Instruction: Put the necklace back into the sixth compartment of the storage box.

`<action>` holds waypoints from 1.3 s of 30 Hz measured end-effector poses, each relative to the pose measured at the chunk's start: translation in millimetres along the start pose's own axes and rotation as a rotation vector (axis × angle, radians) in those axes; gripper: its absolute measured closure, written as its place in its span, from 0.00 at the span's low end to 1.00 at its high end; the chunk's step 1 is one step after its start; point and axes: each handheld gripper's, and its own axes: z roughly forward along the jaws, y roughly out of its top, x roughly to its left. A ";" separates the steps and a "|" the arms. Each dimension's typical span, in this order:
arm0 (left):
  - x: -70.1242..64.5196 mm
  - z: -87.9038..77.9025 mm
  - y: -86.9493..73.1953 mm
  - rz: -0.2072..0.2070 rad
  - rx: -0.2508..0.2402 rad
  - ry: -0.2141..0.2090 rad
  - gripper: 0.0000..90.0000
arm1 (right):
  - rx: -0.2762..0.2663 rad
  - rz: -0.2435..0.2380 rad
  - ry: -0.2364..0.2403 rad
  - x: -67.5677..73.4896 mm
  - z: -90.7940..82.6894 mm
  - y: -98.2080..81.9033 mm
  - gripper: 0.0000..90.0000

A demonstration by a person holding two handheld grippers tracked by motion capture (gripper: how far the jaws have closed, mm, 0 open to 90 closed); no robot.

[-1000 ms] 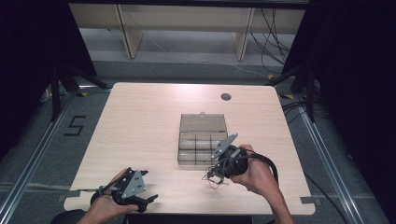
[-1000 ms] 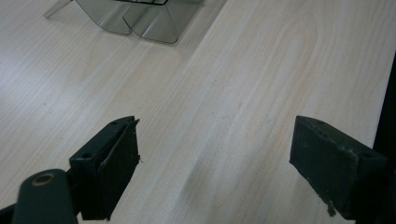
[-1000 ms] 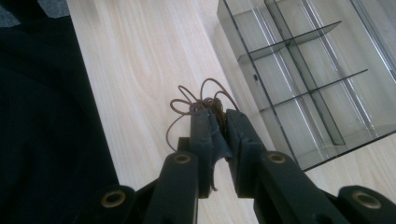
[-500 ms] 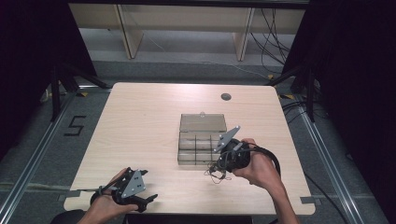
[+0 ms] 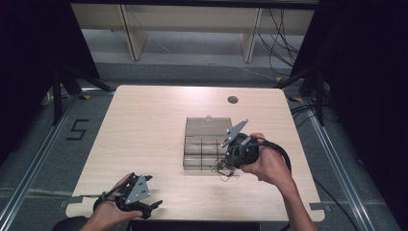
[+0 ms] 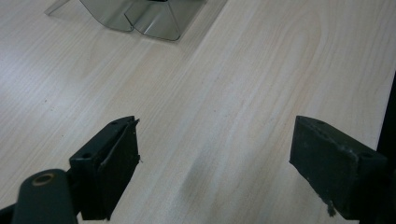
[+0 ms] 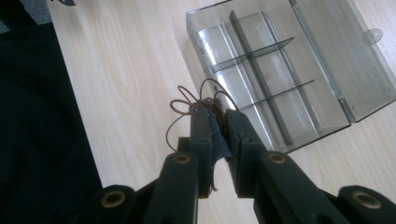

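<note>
A clear plastic compartment box (image 5: 206,126) lies open right of the table's centre, its lid folded back. In the right gripper view its dividers (image 7: 254,53) show several compartments with nothing in them. My right gripper (image 5: 226,162) hangs just above the box's near right corner, shut on a tangle of thin brown wire loops (image 7: 187,102) that stick out past its tips (image 7: 218,116). Some loops (image 5: 226,172) dangle below it over the table. My left gripper (image 5: 150,206) rests at the front left edge, open, with bare table between its jaws (image 6: 215,144).
A dark round grommet (image 5: 233,100) sits near the table's far edge. The right gripper's black cable (image 5: 284,154) loops beside the hand. The table's front edge runs close to the left gripper. Wooden shelving stands on the floor beyond the table.
The right gripper has risen a little with the wire loops and drifted slightly to the right by the box's corner. The left gripper has stayed put.
</note>
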 end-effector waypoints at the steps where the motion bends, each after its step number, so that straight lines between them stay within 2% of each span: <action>1: 0.0 -0.3 0.3 0.002 -0.004 -0.001 0.17 | 0.004 0.008 -0.005 -0.9 -1.5 1.2 0.91; 2: 1.3 -2.0 1.1 0.022 0.012 0.004 0.17 | 0.002 -0.002 -0.006 -4.0 -3.0 3.9 0.91; 4: 1.6 -2.1 1.0 0.021 0.012 0.006 0.17 | 0.005 0.008 -0.006 -4.8 -4.3 4.8 0.91; 5: -0.1 -0.5 0.2 -0.004 -0.008 -0.004 0.17 | 0.002 0.002 -0.006 -6.7 -5.0 5.9 0.91; 8: -0.2 -0.2 0.2 -0.001 -0.010 -0.003 0.17 | 0.006 0.001 -0.012 -12.9 -6.7 9.9 0.91; 9: 0.0 -0.8 0.6 0.002 -0.005 -0.001 0.17 | 0.017 0.020 -0.013 -15.1 -7.4 12.0 0.91; 10: 1.7 -2.1 0.9 0.023 0.015 0.005 0.17 | 0.017 0.020 -0.013 -15.1 -7.4 12.0 0.91; 11: 0.1 -0.7 0.3 0.001 -0.006 -0.004 0.17 | 0.014 0.014 -0.018 -17.2 -6.8 13.1 0.91; 16: 0.2 -1.0 0.4 0.003 -0.003 0.002 0.17 | 0.022 0.025 -0.025 -27.5 -5.3 16.9 0.91; 17: 0.3 -0.4 0.1 0.001 -0.008 -0.002 0.17 | 0.027 0.047 -0.024 -32.2 -3.5 17.2 0.91; 19: 0.0 0.1 0.0 -0.005 -0.012 0.003 0.17 | 0.031 0.050 -0.027 -34.5 -2.0 17.2 0.91; 20: 0.7 -0.8 0.3 0.005 -0.003 0.004 0.17 | 0.032 0.045 -0.026 -37.2 -0.1 17.6 0.91; 25: -0.3 -0.1 0.0 -0.003 -0.013 -0.004 0.17 | 0.052 0.085 -0.030 -48.1 9.3 18.7 0.91; 30: -0.3 -0.1 -0.4 -0.003 -0.015 -0.002 0.17 | 0.082 0.096 -0.021 -60.4 25.5 20.3 0.91; 32: 0.8 -1.5 0.5 0.011 0.004 0.004 0.17 | 0.089 0.100 -0.020 -62.2 28.4 20.7 0.91; 33: 0.0 -1.1 0.5 0.001 -0.009 -0.001 0.17 | 0.093 0.102 -0.006 -65.8 35.1 20.9 0.91; 35: 0.0 -0.5 -0.1 -0.002 -0.016 0.001 0.17 | 0.097 0.115 -0.001 -66.3 37.0 20.4 0.91; 38: -0.4 0.1 -0.5 -0.004 -0.017 -0.004 0.17 | 0.121 0.132 0.009 -72.7 48.7 16.4 0.91; 39: 0.7 -0.9 0.2 0.007 -0.002 0.003 0.17 | 0.121 0.132 0.009 -72.7 48.7 16.4 0.91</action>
